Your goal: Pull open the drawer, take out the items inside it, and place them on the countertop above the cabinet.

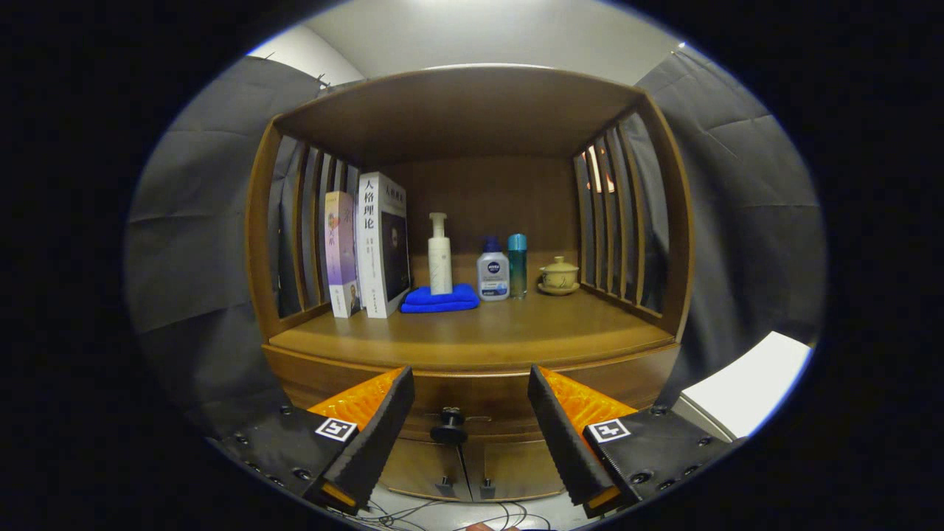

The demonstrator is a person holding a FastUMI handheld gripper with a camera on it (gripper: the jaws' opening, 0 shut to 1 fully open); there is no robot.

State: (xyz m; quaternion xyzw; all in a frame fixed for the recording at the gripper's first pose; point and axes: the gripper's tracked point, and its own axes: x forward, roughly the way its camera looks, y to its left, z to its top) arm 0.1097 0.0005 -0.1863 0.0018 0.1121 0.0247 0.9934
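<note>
Tongs (470, 383) spread wide and released, gripping nothing, touching nothing; two black ribbed fingers (372, 435) angled outward, with orange moulded bodies behind them and a small square black-and-white marker on each base. Between the fingers and beyond their tips, a round dark drawer knob (448, 426) on a short stem, set in the closed drawer (472, 402) front of smooth brown wood; no items from inside on show. Below the knob, two cabinet doors (472, 464) meeting at a thin seam, each with a small dark pull near the bottom; thin dark cables (413, 512) on the pale floor at 6 o'clock.

Above the drawer, the bench (472, 332), a polished wooden top with a curved front edge, roofed by a wooden hutch with slatted sides. Along the back of the bench, from 9 o'clock towards 3 o'clock: two upright books (369, 254), one slim and pale purple, one thick and white with a dark cover; a folded blue towel (440, 299), soft and plush, carrying a tall slender white pump bottle (439, 254); just beside it a squat white bottle (493, 274) with a blue cap; touching or nearly touching that, a teal cylinder bottle (518, 264); then, apart, a small lidded ceramic cup (559, 276) on a saucer. At 4 o'clock of the cabinet, a flat white surface (745, 383).
</note>
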